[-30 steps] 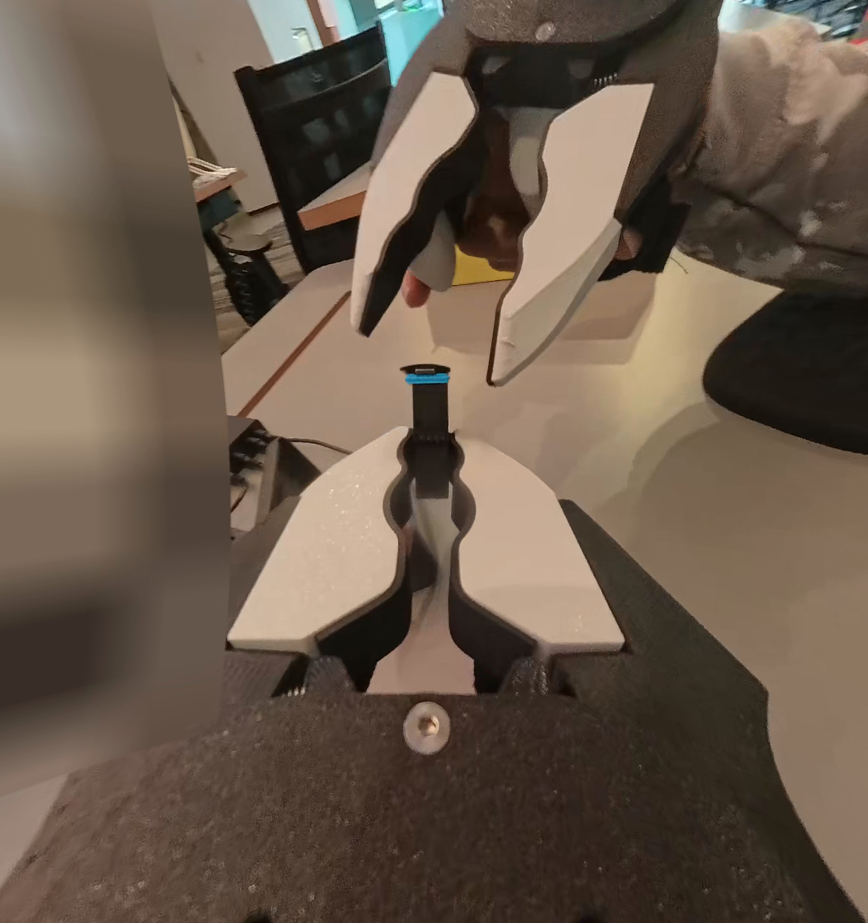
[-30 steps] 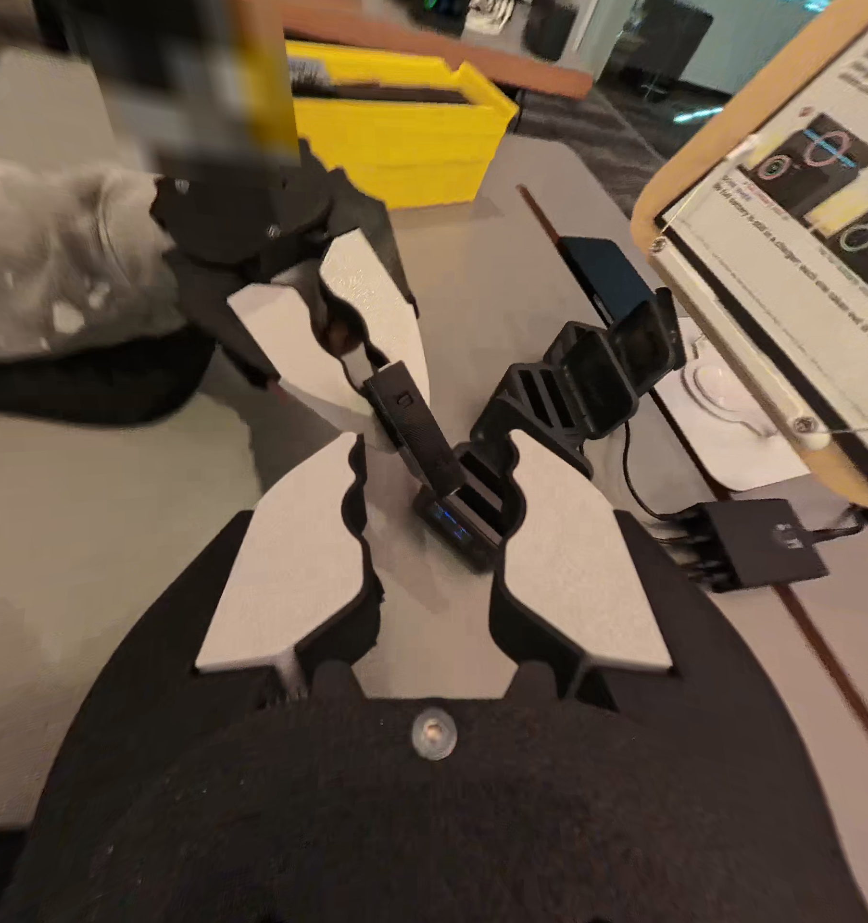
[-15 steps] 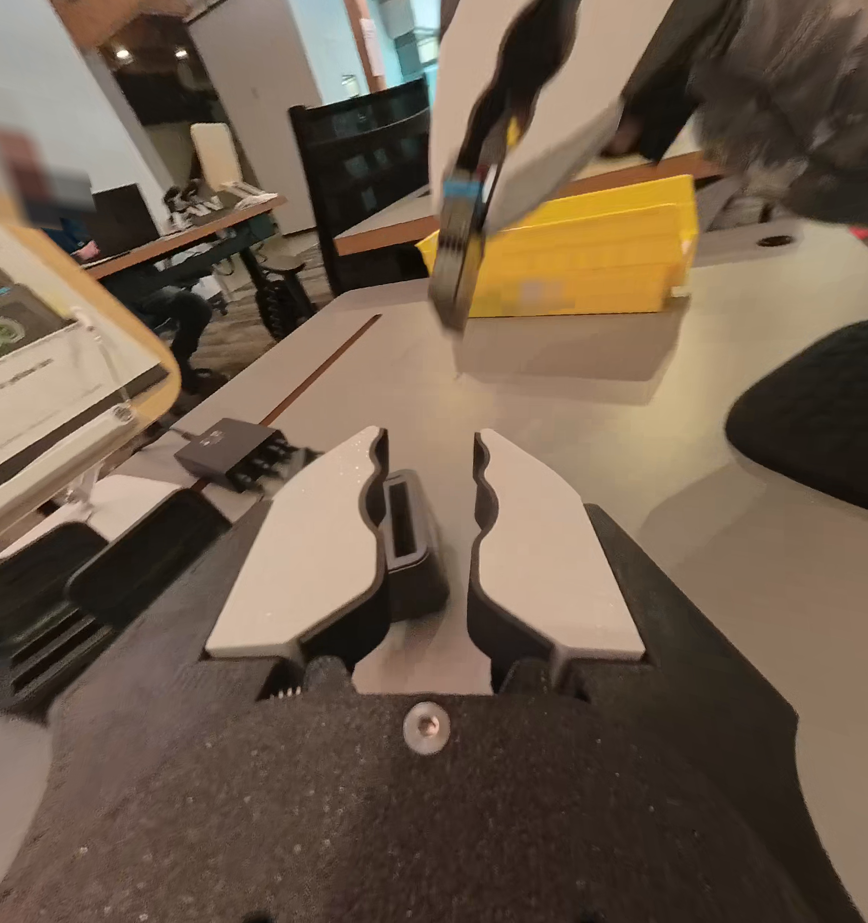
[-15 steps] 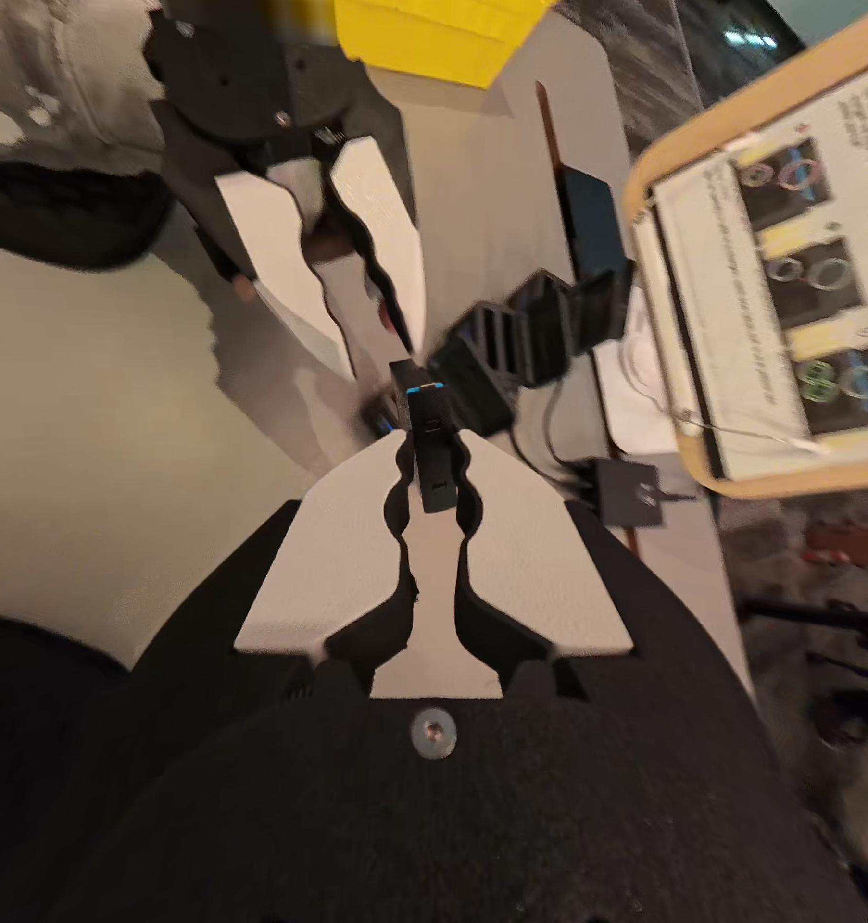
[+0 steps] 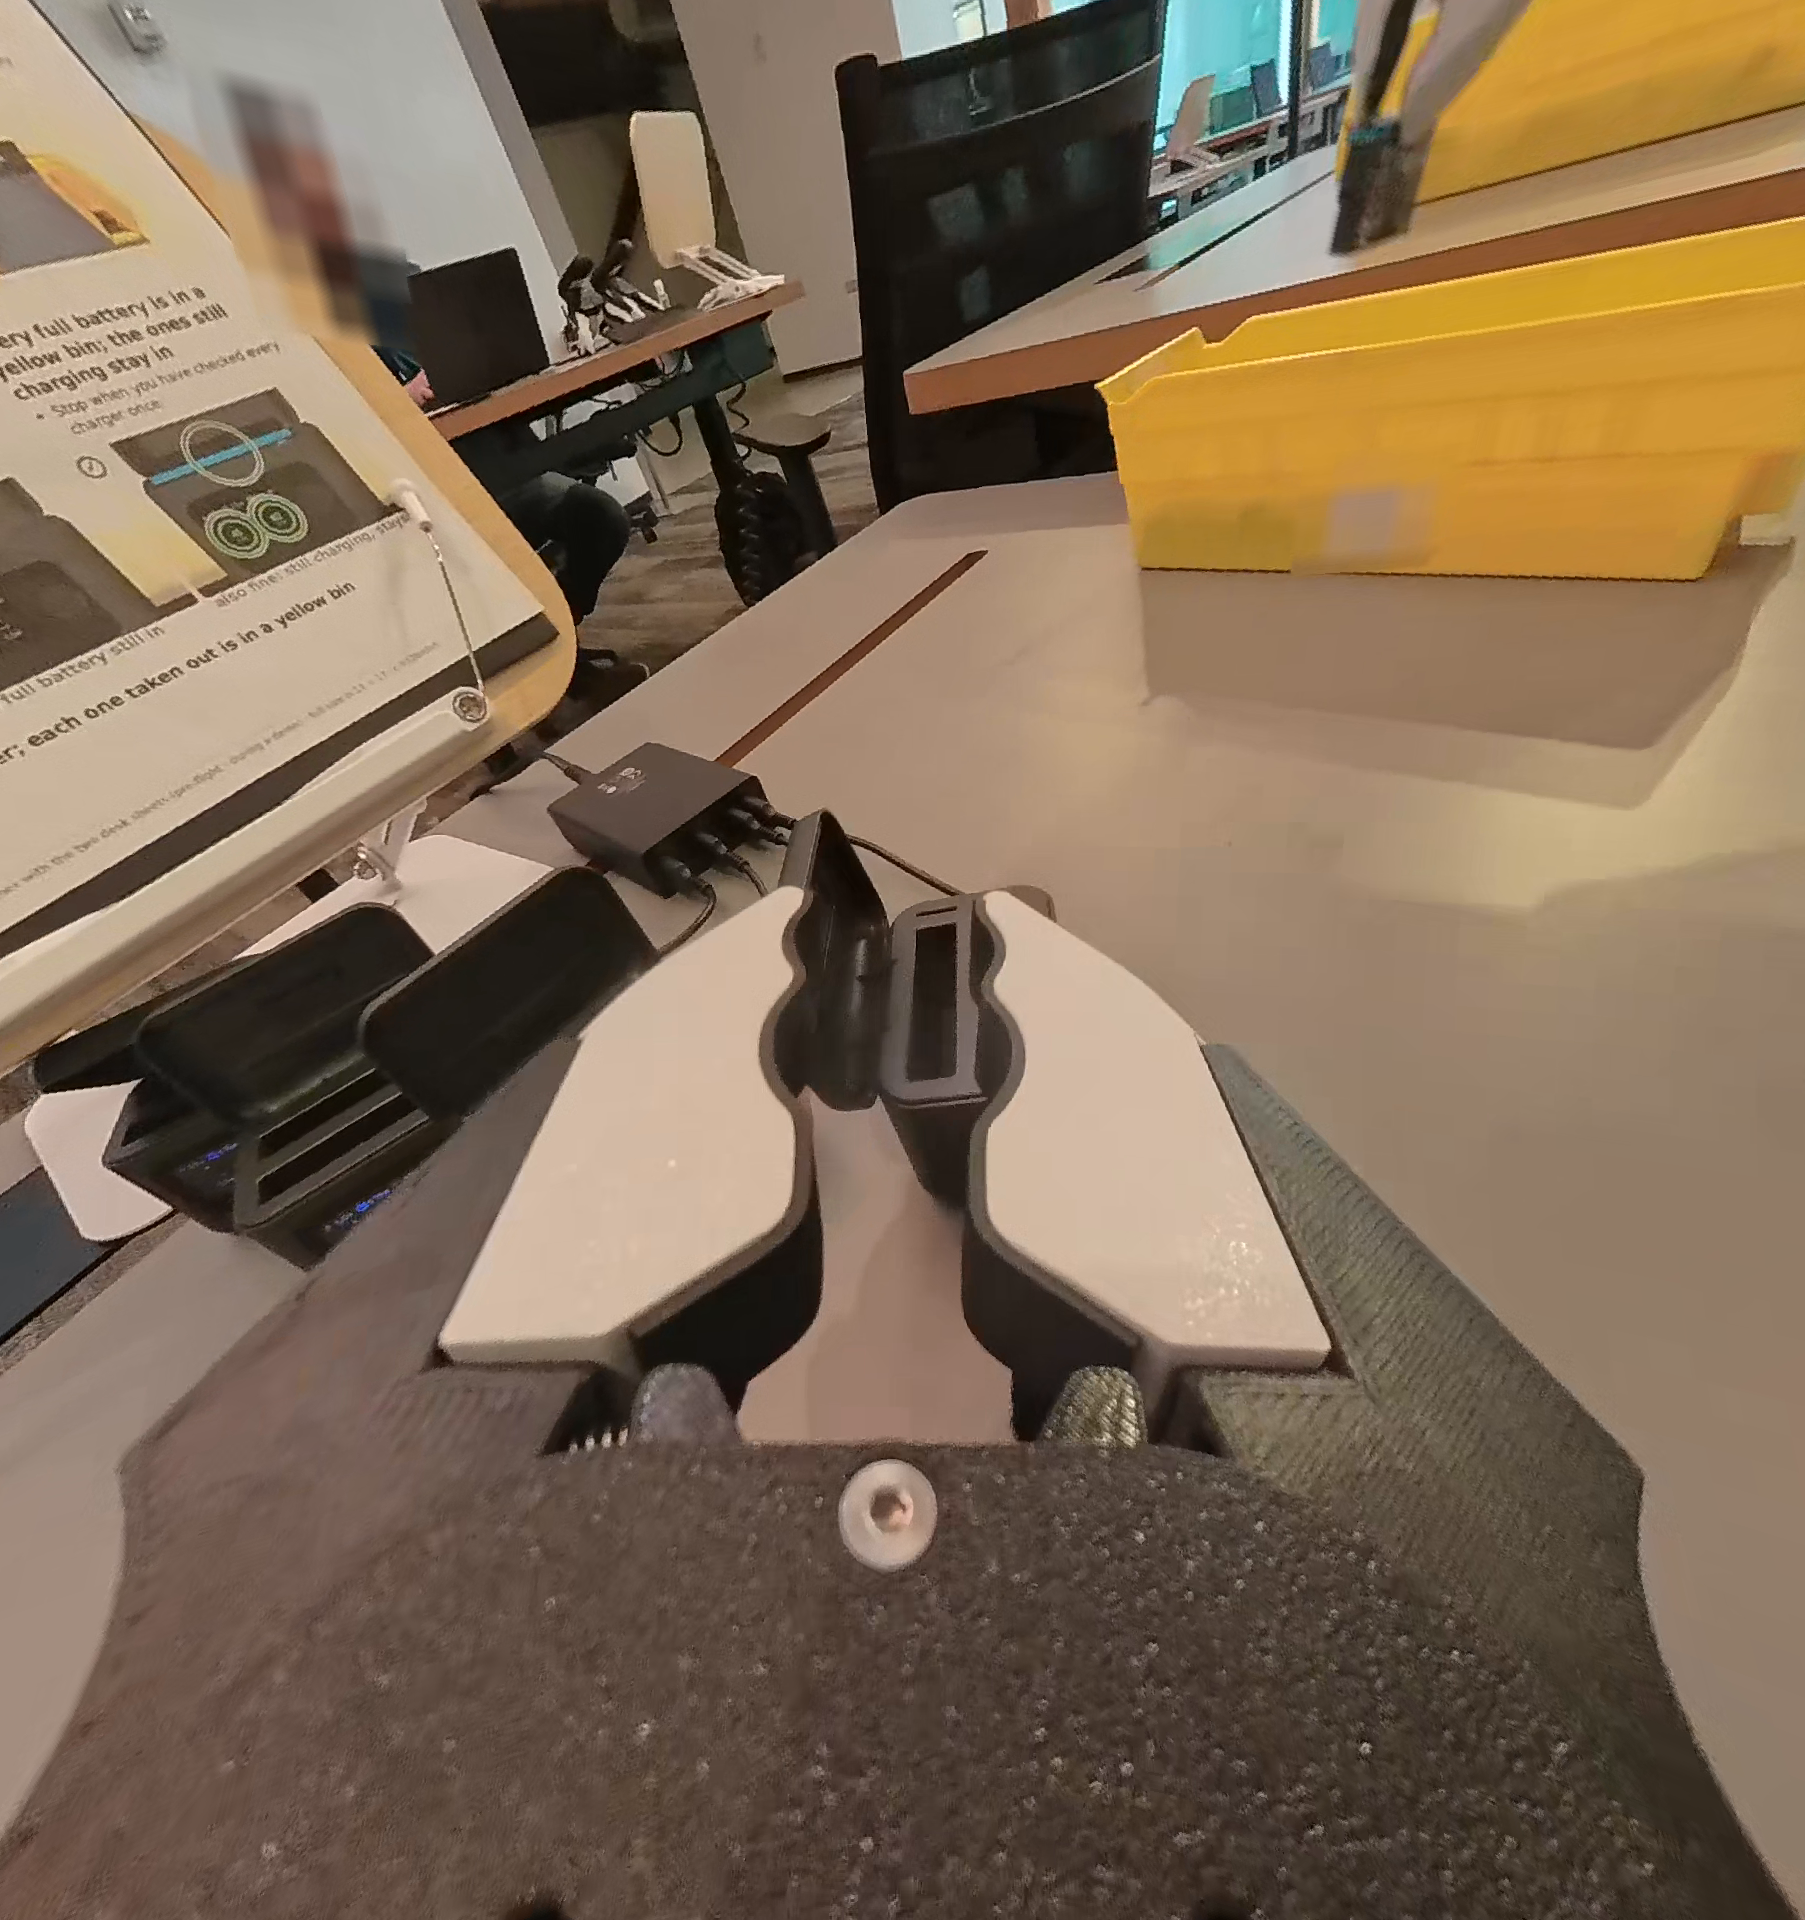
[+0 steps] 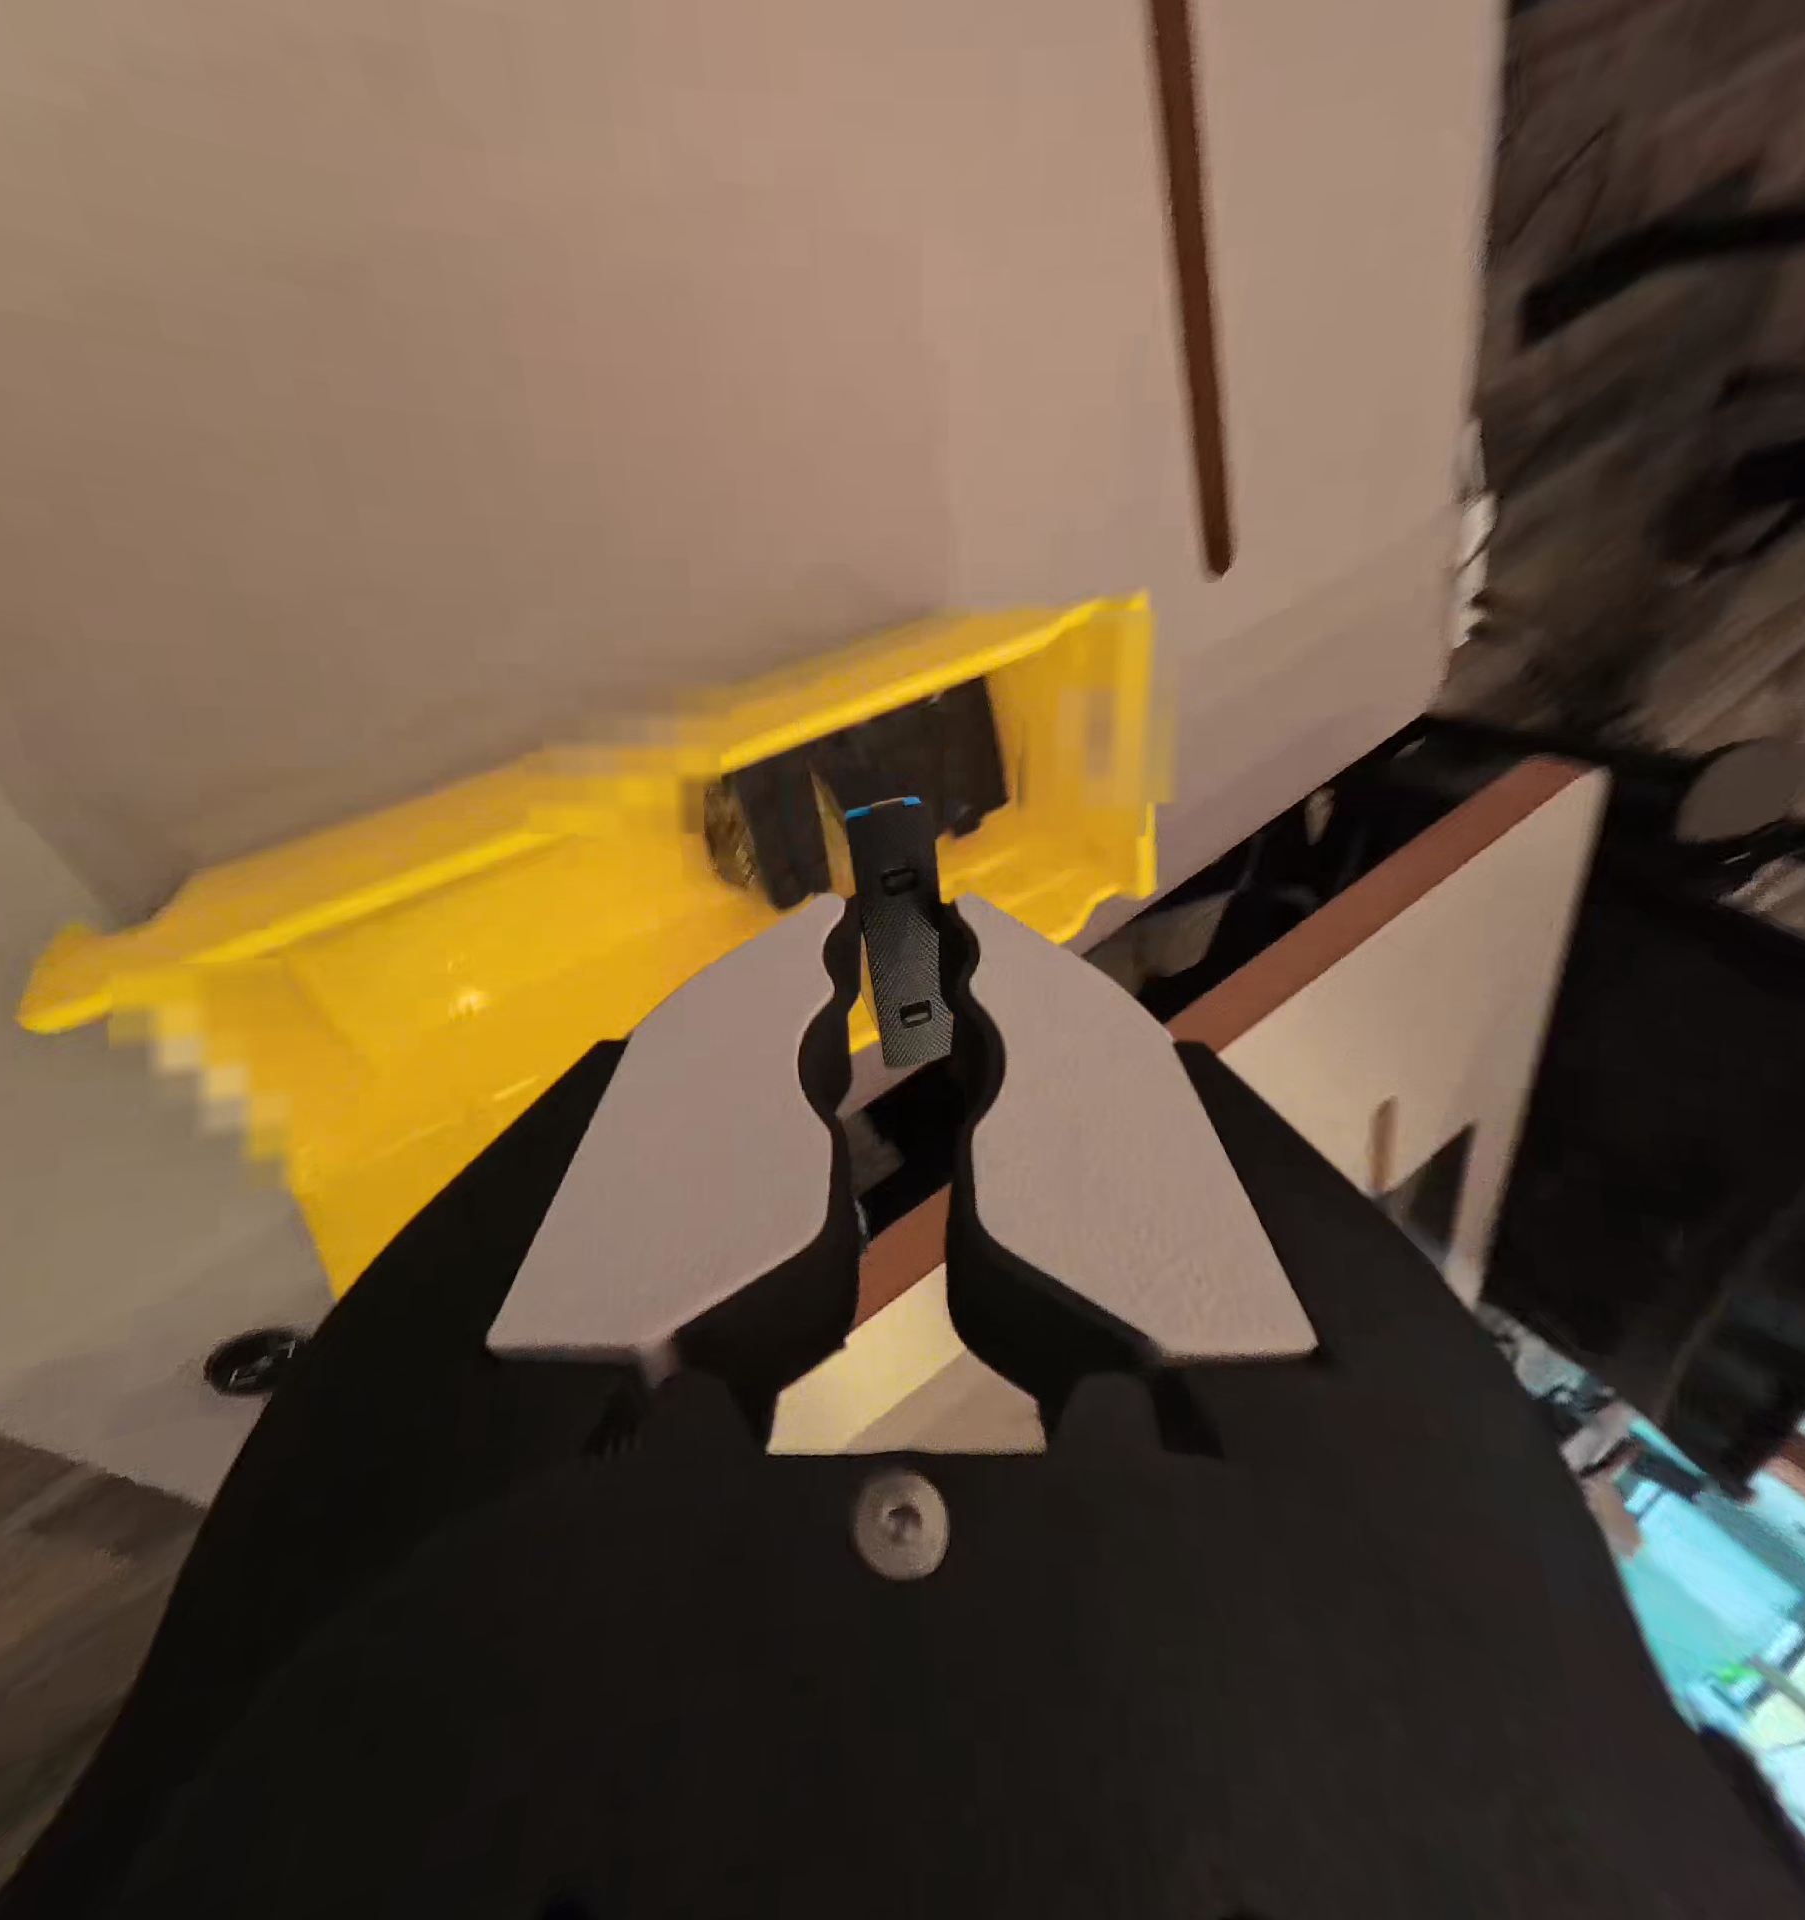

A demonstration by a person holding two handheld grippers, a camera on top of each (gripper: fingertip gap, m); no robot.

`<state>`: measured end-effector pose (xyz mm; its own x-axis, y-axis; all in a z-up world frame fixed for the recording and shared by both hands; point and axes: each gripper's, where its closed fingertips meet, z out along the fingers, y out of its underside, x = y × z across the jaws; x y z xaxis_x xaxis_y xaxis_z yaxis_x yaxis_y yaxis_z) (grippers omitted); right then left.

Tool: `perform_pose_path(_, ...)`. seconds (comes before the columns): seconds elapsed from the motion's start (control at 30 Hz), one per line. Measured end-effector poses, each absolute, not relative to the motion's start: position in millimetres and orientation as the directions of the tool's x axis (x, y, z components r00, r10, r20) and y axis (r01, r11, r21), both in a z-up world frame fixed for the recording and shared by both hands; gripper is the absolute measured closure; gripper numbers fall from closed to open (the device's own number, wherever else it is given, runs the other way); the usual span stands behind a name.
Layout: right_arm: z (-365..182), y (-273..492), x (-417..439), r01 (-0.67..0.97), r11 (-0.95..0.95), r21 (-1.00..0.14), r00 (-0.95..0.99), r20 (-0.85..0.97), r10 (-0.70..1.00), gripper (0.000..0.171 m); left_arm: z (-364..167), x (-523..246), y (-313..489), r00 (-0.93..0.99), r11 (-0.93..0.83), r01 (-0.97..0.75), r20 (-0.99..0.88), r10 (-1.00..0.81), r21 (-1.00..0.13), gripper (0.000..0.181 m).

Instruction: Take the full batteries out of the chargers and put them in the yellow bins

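Black battery (image 6: 900, 935) with a blue tip sits pinched in my right hand-held gripper (image 6: 898, 914), above the yellow bin (image 6: 524, 935) on the bench (image 6: 565, 312). My left hand-held gripper (image 5: 893, 935) is spread, empty, around the open charger (image 5: 934, 1023).

Yellow bin (image 6: 441, 966), black blue-tipped battery (image 6: 903, 935)

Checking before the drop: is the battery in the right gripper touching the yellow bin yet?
Cannot tell. In the right wrist view the battery, clamped in the right gripper, overlaps the yellow bin; blur hides any gap or contact.
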<state>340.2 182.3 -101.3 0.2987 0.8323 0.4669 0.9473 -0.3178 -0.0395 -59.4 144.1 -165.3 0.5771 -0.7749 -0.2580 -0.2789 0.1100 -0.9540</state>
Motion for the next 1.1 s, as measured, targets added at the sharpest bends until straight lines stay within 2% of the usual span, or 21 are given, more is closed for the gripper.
perform_pose_path(0.27, -193.1, 159.3, 376.3, 0.919, -0.393, -0.003, 0.377, 0.291, 0.879, 0.157, -176.4, -69.5, 155.8, 0.627, 0.059, -0.308, -0.25, -0.738, -0.949, 0.158)
perform_pose_path(0.47, -226.0, 157.4, 381.1, 0.923, -0.385, 0.022, 0.367, 0.258, 0.894, 0.157, -185.5, -71.9, 160.1, 0.636, 0.043, -0.338, -0.262, -0.725, -0.94, 0.16)
perform_pose_path(0.9, -236.7, 174.0, 380.7, 0.948, -0.314, 0.048, 0.283, 0.317, 0.905, 0.157, -193.2, -73.4, 162.9, 0.636, 0.03, -0.361, -0.269, -0.723, -0.932, 0.161)
perform_pose_path(1.1, -211.3, 188.1, 376.6, 0.948, -0.317, -0.033, 0.302, 0.417, 0.858, 0.155, -193.8, -76.4, 166.0, 0.651, 0.02, -0.363, -0.269, -0.71, -0.932, 0.161)
